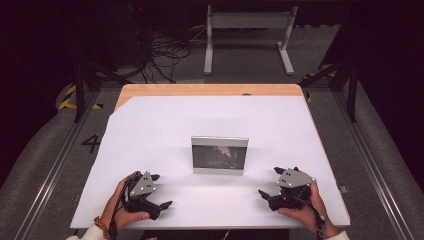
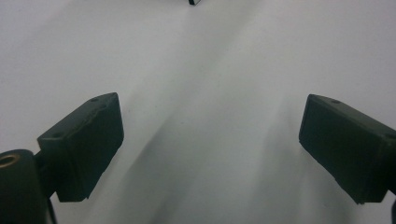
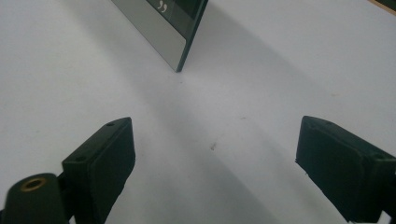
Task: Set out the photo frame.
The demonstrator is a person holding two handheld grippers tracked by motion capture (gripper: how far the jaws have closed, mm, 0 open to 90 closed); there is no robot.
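A silver-edged picture frame (image 1: 220, 155) stands upright in the middle of the white sheet (image 1: 210, 120), its dark picture facing me. My left gripper (image 1: 162, 191) rests on the sheet to the frame's near left, its jaws spread wide with nothing between them. In the left gripper view the gripper (image 2: 211, 102) looks over bare sheet, and a corner of the frame (image 2: 192, 2) peeks in at the top edge. My right gripper (image 1: 269, 181) lies at the frame's near right, also open and empty. The right gripper view has the gripper (image 3: 215, 123) pointed past the frame's lower corner (image 3: 163, 28).
The sheet covers a wooden table whose bare far edge (image 1: 210, 90) shows at the back. Beyond it, on the floor, stand a white metal stand (image 1: 247, 22) and a tangle of cables (image 1: 165, 55). Metal rails (image 1: 55, 165) run along both sides.
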